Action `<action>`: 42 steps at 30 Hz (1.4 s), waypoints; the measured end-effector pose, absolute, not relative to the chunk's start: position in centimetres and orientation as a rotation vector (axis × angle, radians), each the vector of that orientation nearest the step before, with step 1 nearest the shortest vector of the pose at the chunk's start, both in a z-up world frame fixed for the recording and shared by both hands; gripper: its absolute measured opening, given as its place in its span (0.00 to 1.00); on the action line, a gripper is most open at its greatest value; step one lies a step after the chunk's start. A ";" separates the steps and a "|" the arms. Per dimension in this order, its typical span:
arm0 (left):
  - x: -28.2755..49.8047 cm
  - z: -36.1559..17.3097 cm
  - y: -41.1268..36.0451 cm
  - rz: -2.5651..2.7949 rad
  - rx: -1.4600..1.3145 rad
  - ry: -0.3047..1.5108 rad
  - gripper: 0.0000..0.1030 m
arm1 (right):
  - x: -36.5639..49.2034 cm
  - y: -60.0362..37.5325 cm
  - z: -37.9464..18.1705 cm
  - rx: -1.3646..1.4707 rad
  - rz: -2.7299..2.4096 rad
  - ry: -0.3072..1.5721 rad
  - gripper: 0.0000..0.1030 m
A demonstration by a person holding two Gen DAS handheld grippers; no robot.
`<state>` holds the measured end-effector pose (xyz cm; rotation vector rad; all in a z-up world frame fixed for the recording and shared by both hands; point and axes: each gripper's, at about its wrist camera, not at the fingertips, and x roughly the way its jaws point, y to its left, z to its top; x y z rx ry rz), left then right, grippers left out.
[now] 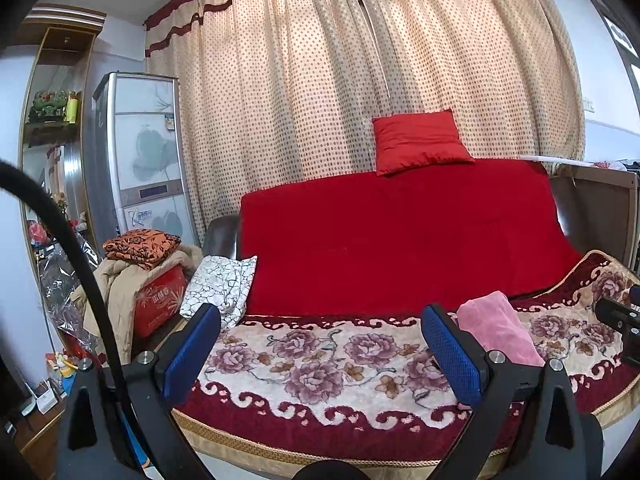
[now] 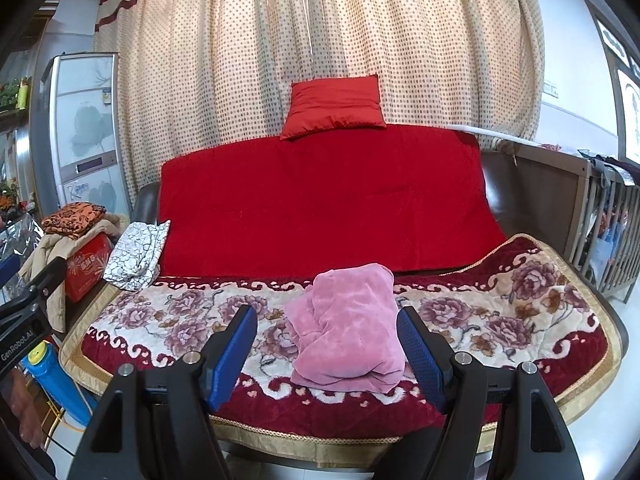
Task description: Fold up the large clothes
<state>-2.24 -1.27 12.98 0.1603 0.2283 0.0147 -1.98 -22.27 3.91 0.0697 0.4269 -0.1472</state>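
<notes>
Open left tongs [image 1: 320, 356] above floral blanket [image 1: 320, 364]

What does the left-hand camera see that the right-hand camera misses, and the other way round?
Only the left view: a black cable arcing close by, and the wooden shelf. Only the right view: the blue bottle and the slatted crib. Both show the pink garment lying on the floral blanket, the red cushion, dotted curtain, and open tongs, left and right.
</notes>
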 end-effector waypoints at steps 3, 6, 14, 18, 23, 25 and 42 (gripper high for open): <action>-1.7 12.7 -1.8 0.008 0.161 0.237 0.97 | -1.5 -22.5 3.9 0.075 -0.149 0.431 0.74; -1.1 12.5 -2.3 -0.001 0.168 0.250 0.97 | -0.9 -22.7 4.1 0.073 -0.151 0.429 0.74; 1.5 11.7 -3.4 -0.018 0.165 0.287 0.97 | 1.2 -23.7 4.1 0.080 -0.157 0.431 0.74; 3.2 11.0 -3.9 -0.029 0.160 0.310 0.97 | 2.8 -23.9 3.1 0.074 -0.158 0.464 0.74; 5.2 10.0 -4.6 -0.043 0.164 0.344 0.97 | 4.9 -24.2 1.6 0.079 -0.154 0.512 0.74; 6.1 9.6 -5.0 -0.049 0.167 0.358 0.97 | 5.8 -24.3 0.9 0.082 -0.151 0.528 0.74; 12.8 3.1 -12.7 -0.139 0.280 0.551 0.97 | 11.1 -29.6 -6.0 0.173 -0.171 0.694 0.74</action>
